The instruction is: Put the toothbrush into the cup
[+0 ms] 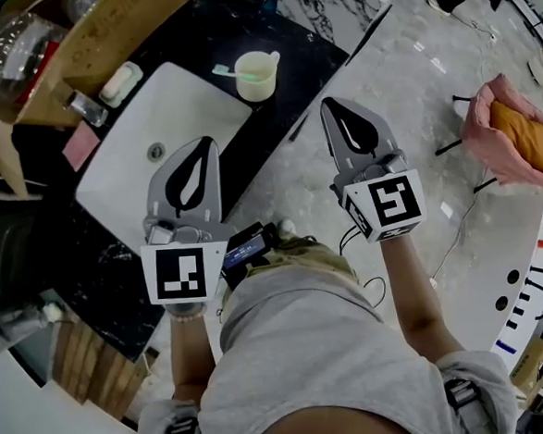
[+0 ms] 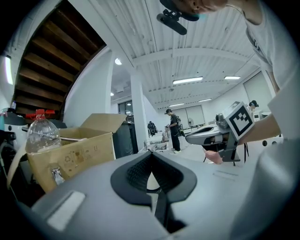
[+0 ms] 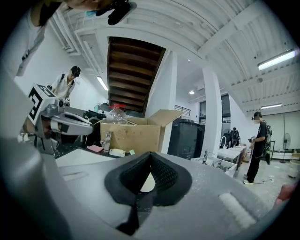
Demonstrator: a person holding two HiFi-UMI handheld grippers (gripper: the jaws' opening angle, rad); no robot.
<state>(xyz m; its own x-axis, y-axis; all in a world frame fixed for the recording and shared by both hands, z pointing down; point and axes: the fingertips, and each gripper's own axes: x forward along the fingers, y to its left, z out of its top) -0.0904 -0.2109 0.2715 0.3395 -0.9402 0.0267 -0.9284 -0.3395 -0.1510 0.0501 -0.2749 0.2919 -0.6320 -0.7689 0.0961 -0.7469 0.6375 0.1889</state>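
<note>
The toothbrush (image 1: 223, 70), which I judge light, thin, stiff and a little slippery, lies at the cup (image 1: 256, 79) behind the sink (image 1: 175, 102), best pinched across its handle, while left gripper (image 1: 203, 149) and right gripper (image 1: 333, 111) are both closed and empty.

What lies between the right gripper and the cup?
Only bare black countertop: in the head view, nothing stands between the shut right gripper and the cup.
</note>
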